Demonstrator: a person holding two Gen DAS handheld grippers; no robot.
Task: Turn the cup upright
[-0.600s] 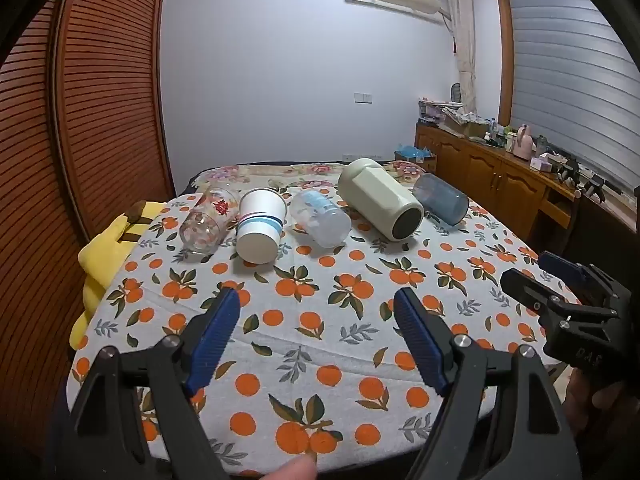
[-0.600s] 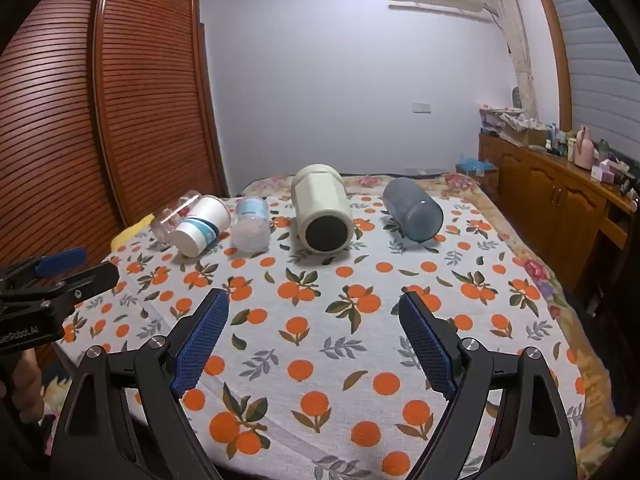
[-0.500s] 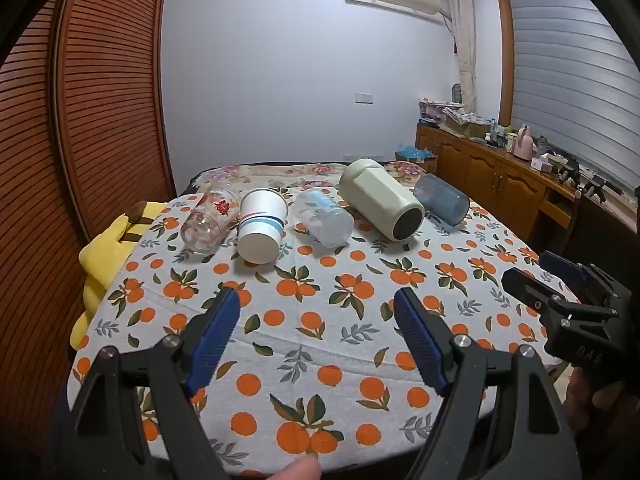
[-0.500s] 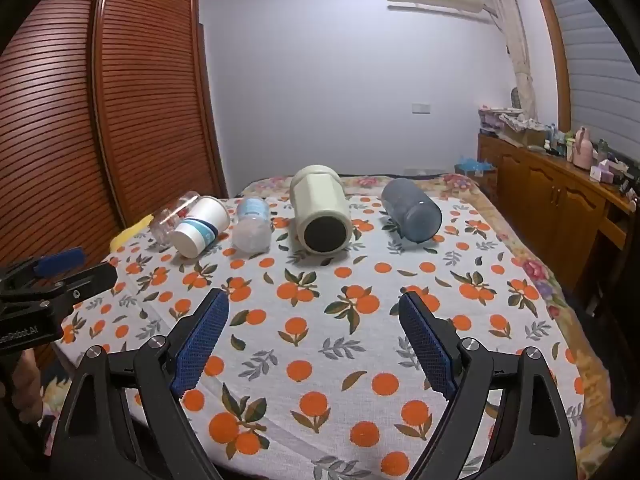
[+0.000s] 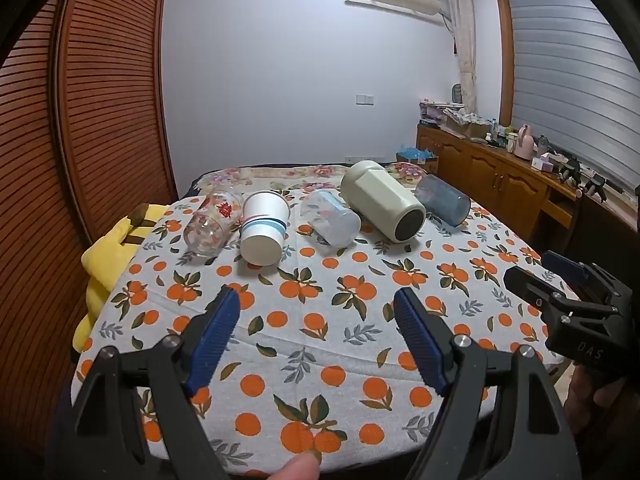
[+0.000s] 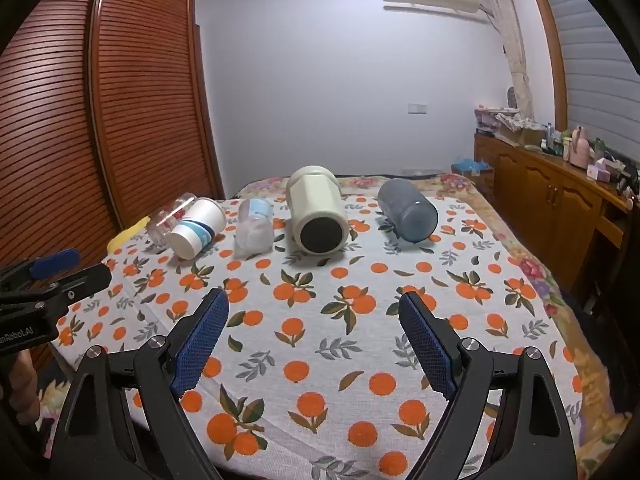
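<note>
Cups lie in a row on their sides across the far part of the orange-print cloth [image 5: 320,320], all well ahead of both grippers, and none is upright. Seen along the left gripper [image 5: 316,312], whose jaws stand wide with nothing between them, the paper cup [image 5: 264,228] lies ahead and slightly to the left of its centre line, with the glass tumbler [image 5: 210,222] just beside it further left and the clear plastic cup [image 5: 330,220] ahead and a touch right. The paper cup's long axis runs roughly toward that gripper, base facing it and mouth pointing away. From the right gripper [image 6: 314,316], equally wide and empty, the cream mug [image 6: 318,214] lies almost straight ahead, its dark round end facing the gripper, while the blue-grey cup [image 6: 408,210] lies ahead and to the right. The task does not say which cup comes first, so my judgement is only about reach: the left hand is nearer the paper cup and tumbler, the right hand nearer the cream mug and blue-grey cup. Either approach probably calls for closing across the cup's width, since the axes point along the fingers.
</note>
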